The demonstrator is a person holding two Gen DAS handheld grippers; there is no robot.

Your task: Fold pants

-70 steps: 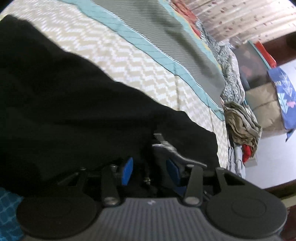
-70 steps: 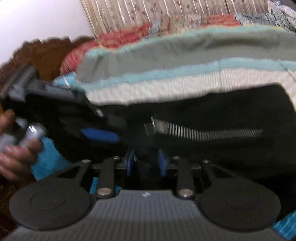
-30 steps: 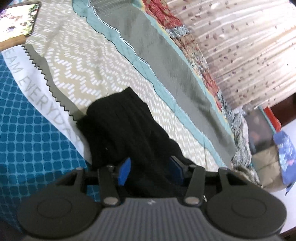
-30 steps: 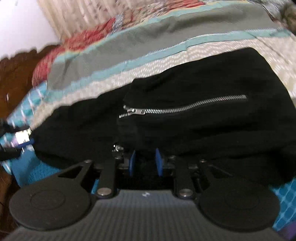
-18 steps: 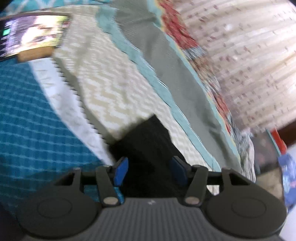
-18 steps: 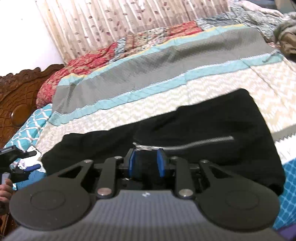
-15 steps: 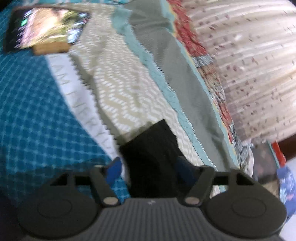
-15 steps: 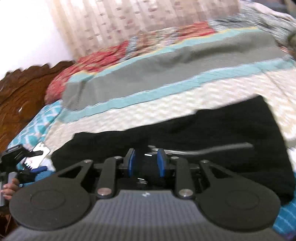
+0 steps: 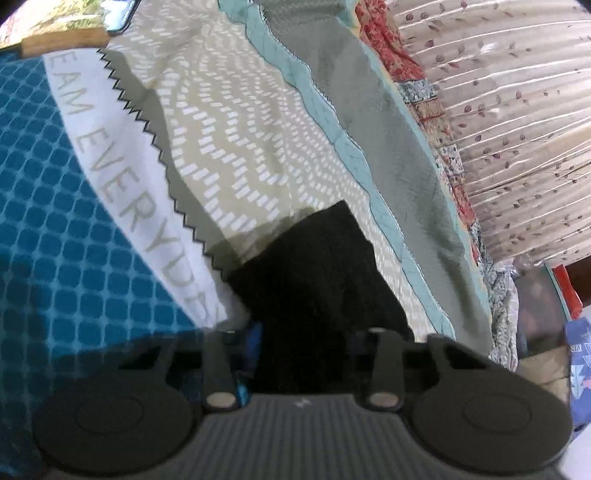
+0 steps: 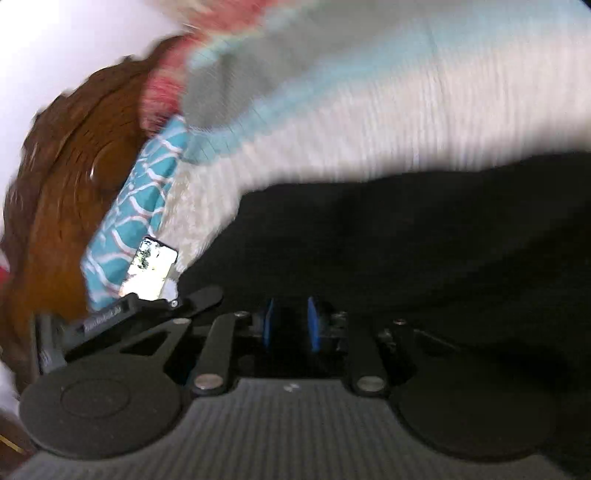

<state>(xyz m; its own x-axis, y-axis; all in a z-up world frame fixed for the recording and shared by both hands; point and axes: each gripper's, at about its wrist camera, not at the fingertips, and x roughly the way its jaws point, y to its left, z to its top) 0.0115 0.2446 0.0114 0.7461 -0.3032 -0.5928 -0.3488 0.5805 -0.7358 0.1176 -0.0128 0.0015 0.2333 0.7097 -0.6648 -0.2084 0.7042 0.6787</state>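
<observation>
The black pants (image 9: 314, 273) lie on the patterned bed cover. In the left wrist view only one narrow end of them shows, running from mid-frame down between my left gripper's (image 9: 306, 343) blue-padded fingers. The fingers stand wide apart with the cloth between them, so the left gripper is open. In the blurred right wrist view the pants (image 10: 406, 236) fill the lower right. My right gripper (image 10: 290, 328) has its blue pads close together with black cloth between them, shut on the pants. My left gripper also shows at the left of the right wrist view (image 10: 122, 314).
A phone (image 9: 110, 14) lies at the top left of the bed; it also shows in the right wrist view (image 10: 151, 267). A carved wooden headboard (image 10: 66, 177) stands at the left. A curtain (image 9: 517, 110) hangs behind the bed. Piled clothes and bags (image 9: 535, 302) sit past the bed's far side.
My left gripper has opened wider and sits lower over the pants' end. My right gripper has swung left toward the headboard, still pinching the cloth; its view is now blurred and the zipper is out of sight.
</observation>
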